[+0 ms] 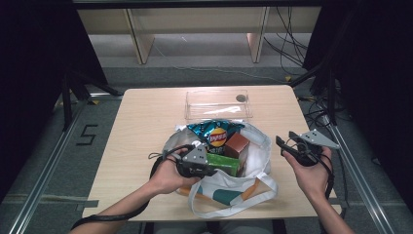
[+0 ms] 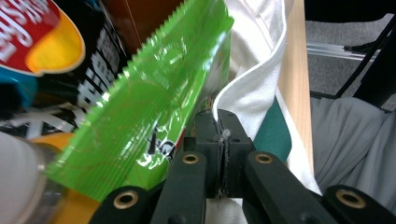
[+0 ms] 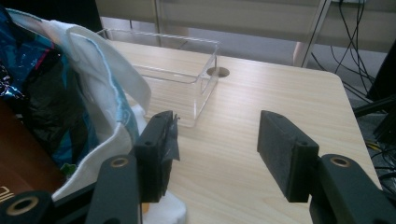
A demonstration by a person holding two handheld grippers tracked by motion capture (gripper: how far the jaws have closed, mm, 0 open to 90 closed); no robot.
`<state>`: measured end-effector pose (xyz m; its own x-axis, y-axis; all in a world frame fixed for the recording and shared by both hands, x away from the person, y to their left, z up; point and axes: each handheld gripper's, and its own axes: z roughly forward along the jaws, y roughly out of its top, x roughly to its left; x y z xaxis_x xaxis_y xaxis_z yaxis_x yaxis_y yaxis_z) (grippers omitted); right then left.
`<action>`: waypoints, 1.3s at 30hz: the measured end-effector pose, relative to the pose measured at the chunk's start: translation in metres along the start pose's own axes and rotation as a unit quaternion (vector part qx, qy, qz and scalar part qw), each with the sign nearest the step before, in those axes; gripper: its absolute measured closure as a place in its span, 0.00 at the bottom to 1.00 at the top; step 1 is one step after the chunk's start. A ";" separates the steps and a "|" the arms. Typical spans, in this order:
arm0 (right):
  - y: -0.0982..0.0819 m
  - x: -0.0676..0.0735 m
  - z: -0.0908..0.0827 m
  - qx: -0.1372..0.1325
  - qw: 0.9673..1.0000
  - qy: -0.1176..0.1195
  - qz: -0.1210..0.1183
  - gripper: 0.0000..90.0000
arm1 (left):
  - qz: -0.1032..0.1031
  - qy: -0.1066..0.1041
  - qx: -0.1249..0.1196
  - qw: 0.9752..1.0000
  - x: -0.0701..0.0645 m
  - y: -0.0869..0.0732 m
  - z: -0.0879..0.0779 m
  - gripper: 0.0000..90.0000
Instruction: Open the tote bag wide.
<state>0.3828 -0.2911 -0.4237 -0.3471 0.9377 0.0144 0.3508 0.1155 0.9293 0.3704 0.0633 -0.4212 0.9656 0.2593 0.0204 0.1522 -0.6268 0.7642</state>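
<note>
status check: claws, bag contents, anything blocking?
Left claw shut at tote bag rim beside green packet. Right claw open, empty. Nothing blocking.

Snack pkts in bag (image 1: 253,187); clear box (image 1: 218,103) behind it.

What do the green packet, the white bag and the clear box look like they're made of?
Green packet: glossy plastic film, by its glare, creases and zigzag-cut edge. White bag: soft matte cloth, probably cotton or canvas, by its limp folds and stitched hem. Clear box: rigid see-through plastic, likely acrylic.
</note>
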 end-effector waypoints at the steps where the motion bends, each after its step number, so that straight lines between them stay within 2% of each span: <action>1: 0.000 0.000 0.000 0.002 1.000 0.001 -0.001 0.52 | -0.005 0.001 -0.001 1.000 0.000 -0.002 0.003 0.97; 3: 0.000 0.000 0.000 0.000 1.000 0.000 -0.001 0.52 | -0.011 0.000 0.001 1.000 0.000 -0.005 0.007 0.97; 7: 0.000 0.000 0.000 0.000 1.000 0.000 -0.002 0.52 | -0.005 0.006 0.013 1.000 0.002 -0.010 0.014 0.97; 8: 0.000 0.000 0.000 0.000 1.000 0.000 -0.001 0.52 | -0.009 0.007 0.016 1.000 0.002 -0.012 0.016 0.97; 11: 0.000 0.001 -0.002 0.013 1.000 0.000 0.005 0.52 | -0.016 0.006 0.022 1.000 0.003 -0.016 0.020 0.97; 12: 0.000 0.001 -0.002 0.011 1.000 0.000 0.007 0.52 | -0.012 0.004 0.024 1.000 0.004 -0.017 0.021 0.97; 13: 0.000 0.001 -0.002 0.014 1.000 0.001 0.007 0.52 | -0.018 0.004 0.024 1.000 0.004 -0.018 0.022 0.97; 15: 0.000 -0.001 -0.001 0.007 1.000 0.000 -0.005 0.52 | -0.018 0.006 0.027 0.999 0.005 -0.019 0.023 0.97; 18: -0.001 0.001 0.001 -0.003 1.000 -0.006 0.001 0.52 | -0.022 0.007 0.030 0.999 0.005 -0.021 0.026 0.97; 22: -0.001 0.001 0.001 -0.001 1.000 -0.004 0.003 0.52 | -0.023 0.005 0.042 0.999 0.004 -0.025 0.033 0.97; 28: 0.001 0.000 -0.002 0.014 1.000 0.003 0.001 0.52 | -0.026 0.005 0.041 0.999 0.004 -0.027 0.035 0.97; 30: 0.000 0.000 -0.001 0.007 1.000 0.006 0.000 0.51 | -0.026 0.003 0.040 0.999 0.004 -0.026 0.034 0.96; 31: 0.001 0.002 -0.002 0.011 1.000 0.007 0.016 0.51 | -0.027 0.001 0.039 0.999 0.004 -0.025 0.032 0.95; 33: 0.002 -0.001 -0.002 0.009 1.000 0.004 0.003 0.51 | -0.024 -0.002 0.042 0.999 0.003 -0.023 0.029 0.90; 34: 0.002 -0.001 -0.002 0.005 1.000 0.002 0.003 0.51 | -0.022 -0.001 0.042 0.999 0.002 -0.022 0.026 0.83; 35: 0.002 -0.001 -0.002 0.005 1.000 0.002 0.003 0.51 | -0.024 -0.001 0.040 0.999 0.001 -0.021 0.024 0.83; 38: 0.005 0.000 -0.005 0.007 1.000 0.008 0.016 0.51 | -0.027 0.002 0.029 0.999 -0.005 -0.021 0.014 0.75; 39: 0.007 -0.001 -0.005 -0.001 1.000 0.007 0.004 0.51 | -0.026 0.006 0.026 0.999 -0.006 -0.022 0.010 0.71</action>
<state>0.3817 -0.2930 -0.4152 -0.3559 0.9342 0.0264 0.3512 0.1075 0.9301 0.3632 0.0680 -0.4448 0.9537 0.3007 -0.0114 0.2134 -0.6494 0.7299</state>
